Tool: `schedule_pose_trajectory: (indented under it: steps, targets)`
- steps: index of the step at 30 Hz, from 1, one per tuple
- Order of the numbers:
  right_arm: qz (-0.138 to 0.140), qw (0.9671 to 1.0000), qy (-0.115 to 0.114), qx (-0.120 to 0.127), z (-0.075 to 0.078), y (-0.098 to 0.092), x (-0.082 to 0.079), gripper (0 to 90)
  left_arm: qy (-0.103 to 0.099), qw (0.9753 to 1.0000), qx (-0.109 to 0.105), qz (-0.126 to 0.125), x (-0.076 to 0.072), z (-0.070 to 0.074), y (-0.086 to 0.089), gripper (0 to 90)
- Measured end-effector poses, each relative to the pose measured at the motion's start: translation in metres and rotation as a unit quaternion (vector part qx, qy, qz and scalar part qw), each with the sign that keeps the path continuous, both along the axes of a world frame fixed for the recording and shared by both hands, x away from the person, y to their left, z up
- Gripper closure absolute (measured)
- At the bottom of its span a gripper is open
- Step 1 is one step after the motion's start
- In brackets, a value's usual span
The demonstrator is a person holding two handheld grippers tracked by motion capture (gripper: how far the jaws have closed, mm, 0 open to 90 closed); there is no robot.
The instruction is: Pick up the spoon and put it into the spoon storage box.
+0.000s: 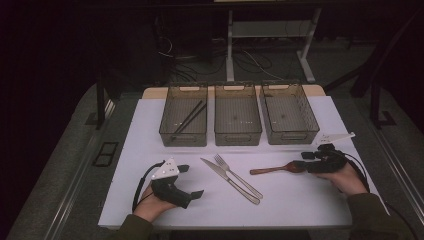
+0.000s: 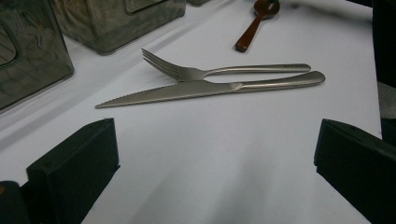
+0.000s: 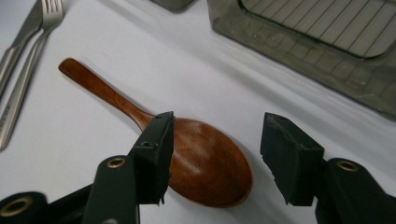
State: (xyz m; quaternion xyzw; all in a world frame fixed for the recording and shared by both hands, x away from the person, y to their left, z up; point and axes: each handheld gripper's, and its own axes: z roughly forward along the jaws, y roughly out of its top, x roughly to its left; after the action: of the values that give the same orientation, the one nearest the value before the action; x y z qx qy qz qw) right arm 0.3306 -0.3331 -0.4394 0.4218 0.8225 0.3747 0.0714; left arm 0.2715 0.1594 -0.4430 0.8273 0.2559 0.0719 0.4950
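The right gripper (image 3: 215, 158) straddles the wooden spoon's (image 3: 205, 163) bowl on the white mat, jaws apart: the grasp is pending, so closing squarely comes next. The left gripper (image 1: 192, 181) rests open. Beyond stand three bins (image 1: 237, 137).

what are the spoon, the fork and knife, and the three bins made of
Spoon: looks like wood, reddish-brown with faint grain and a soft sheen. Fork and knife: apparently steel, brushed silver-grey with highlights along the handles. Bins: probably smoky translucent plastic, since the chopsticks show through a wall.
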Motion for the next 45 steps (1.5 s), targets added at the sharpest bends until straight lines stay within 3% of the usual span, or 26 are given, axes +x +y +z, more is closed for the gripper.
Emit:
schedule_pose_trajectory:
  steps: [10, 18, 20, 29, 45]
  targets:
    - [0.02, 0.9996, 0.013, -0.013, -0.007, 0.002, -0.001, 45.2, 0.002, 1.0, 0.001, 0.0, 0.0, 0.0, 0.0, 0.0]
    - [0.035, 0.9989, 0.005, -0.032, -0.006, 0.004, -0.004, 47.0, 0.001, 1.0, 0.001, -0.001, 0.0, 0.0, 0.0, 0.0]
    - [0.035, 0.9988, 0.016, -0.03, -0.007, 0.004, -0.003, 47.1, 0.001, 1.0, 0.001, -0.001, -0.001, 0.0, 0.0, 0.0]
    - [0.06, 0.9968, 0.004, -0.052, -0.006, 0.004, -0.008, 47.6, 0.001, 1.0, 0.001, -0.001, -0.001, 0.0, 0.0, 0.0]
    - [0.096, 0.9929, -0.001, -0.071, -0.003, 0.0, -0.013, 64.5, 0.0, 1.0, -0.001, -0.003, -0.001, 0.0, -0.001, 0.0]
